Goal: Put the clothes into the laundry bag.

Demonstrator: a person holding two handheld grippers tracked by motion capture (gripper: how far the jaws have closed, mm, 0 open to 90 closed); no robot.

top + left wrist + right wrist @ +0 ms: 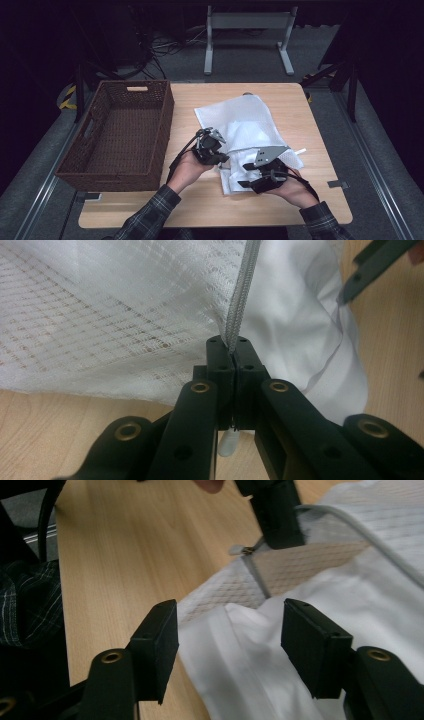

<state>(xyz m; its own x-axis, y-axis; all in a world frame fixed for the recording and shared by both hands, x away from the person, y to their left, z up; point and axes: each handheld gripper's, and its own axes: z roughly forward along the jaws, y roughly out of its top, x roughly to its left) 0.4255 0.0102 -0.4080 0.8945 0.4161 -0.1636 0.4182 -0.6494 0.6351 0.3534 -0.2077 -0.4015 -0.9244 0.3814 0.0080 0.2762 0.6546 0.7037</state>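
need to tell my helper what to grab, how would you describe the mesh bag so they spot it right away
Start at the wooden table, then look right of the brown wicker basket. The white mesh bag lies flat mid-table with plain white cloth spilling from it. It is the thing with a see-through grid weave and a grey zipper, which the left gripper pinches.

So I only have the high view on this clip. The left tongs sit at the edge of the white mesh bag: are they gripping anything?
Observer: Yes. In the left gripper view the left tongs are shut on the bag's grey zipper.
Operator: And the right tongs?
Observer: The right tongs are open, with white cloth lying between the jaws.
Operator: Is that cloth the bag itself?
Observer: It looks like plain cloth poking out of the mesh bag's opening; the mesh edge lies just beyond it.
Operator: Anything in the basket?
Observer: Your view covers that: the basket looks empty.
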